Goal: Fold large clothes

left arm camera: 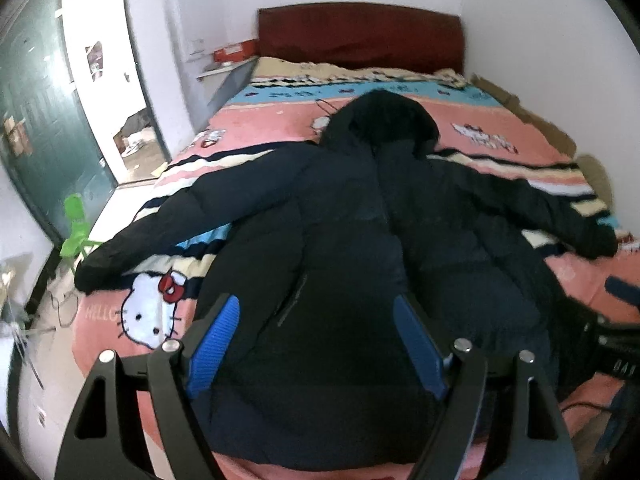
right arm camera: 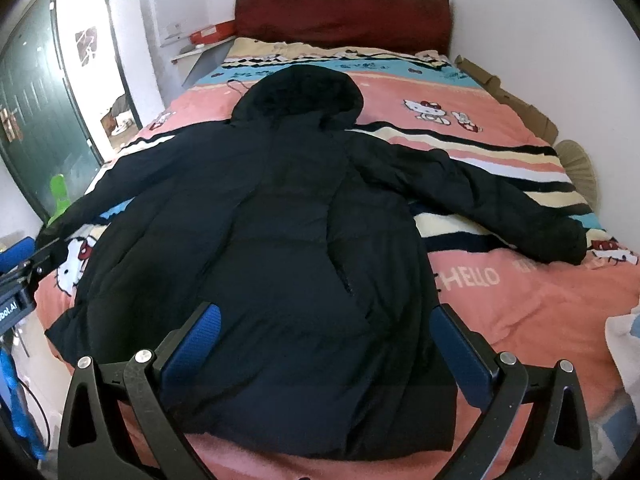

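One black hooded coat lies flat on the bed, hood toward the red headboard, hem at the near edge. Its two sleeves stretch outward, one to each side, over a pink striped blanket printed with several cartoon cats. Two claws hover above the hem: the left claw is spread wide, pinching nothing, and the right claw is likewise spread and empty. Each has two blue pads. One green chair stands left of the bed, near one dark green door.
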`<state>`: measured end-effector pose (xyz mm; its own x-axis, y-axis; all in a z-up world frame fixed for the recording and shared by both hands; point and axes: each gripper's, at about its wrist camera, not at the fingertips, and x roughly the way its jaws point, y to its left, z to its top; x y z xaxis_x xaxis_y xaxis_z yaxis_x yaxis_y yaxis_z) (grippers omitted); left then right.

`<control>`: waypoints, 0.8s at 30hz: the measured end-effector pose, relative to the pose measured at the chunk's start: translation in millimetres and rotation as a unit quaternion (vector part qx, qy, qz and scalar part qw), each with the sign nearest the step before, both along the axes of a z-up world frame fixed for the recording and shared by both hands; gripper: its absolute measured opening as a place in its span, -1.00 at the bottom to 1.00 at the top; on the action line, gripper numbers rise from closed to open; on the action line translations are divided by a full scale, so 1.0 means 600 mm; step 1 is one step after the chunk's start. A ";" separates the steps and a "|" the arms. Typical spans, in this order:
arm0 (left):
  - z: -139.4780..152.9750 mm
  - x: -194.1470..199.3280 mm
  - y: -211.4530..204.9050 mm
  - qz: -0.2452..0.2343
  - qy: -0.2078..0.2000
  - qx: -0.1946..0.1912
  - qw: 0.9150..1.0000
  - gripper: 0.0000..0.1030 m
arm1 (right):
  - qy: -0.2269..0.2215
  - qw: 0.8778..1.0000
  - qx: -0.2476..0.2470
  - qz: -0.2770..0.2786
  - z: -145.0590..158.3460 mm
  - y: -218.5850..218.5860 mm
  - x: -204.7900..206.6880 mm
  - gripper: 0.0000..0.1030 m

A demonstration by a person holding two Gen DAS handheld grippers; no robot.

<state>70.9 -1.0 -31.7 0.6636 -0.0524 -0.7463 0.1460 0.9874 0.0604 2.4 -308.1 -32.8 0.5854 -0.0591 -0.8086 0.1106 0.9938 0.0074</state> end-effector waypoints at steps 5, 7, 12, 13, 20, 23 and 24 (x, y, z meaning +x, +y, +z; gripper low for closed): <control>0.003 0.026 0.011 0.007 0.000 -0.022 1.000 0.53 | -0.004 1.000 0.006 -0.010 -0.007 -0.031 0.023 0.99; 0.008 0.037 0.011 0.015 -0.005 -0.021 1.000 0.54 | -0.008 1.000 0.004 -0.021 -0.008 -0.051 0.033 0.99; 0.010 0.076 0.017 0.032 0.005 -0.033 0.999 0.53 | -0.016 0.998 0.003 -0.063 -0.011 -0.120 0.055 0.99; 0.010 0.085 0.017 0.035 0.007 -0.036 0.999 0.53 | -0.017 0.997 0.002 -0.070 -0.012 -0.133 0.060 0.99; -0.001 0.129 0.017 0.051 0.023 -0.032 0.998 0.53 | -0.035 0.986 -0.038 -0.158 -0.019 -0.277 0.096 0.99; -0.004 0.142 0.015 0.058 0.022 -0.022 0.998 0.53 | -0.033 0.979 -0.052 -0.196 -0.032 -0.345 0.107 0.99; -0.004 0.147 0.015 0.061 0.022 -0.019 0.998 0.53 | -0.031 0.975 -0.058 -0.211 -0.037 -0.374 0.113 0.99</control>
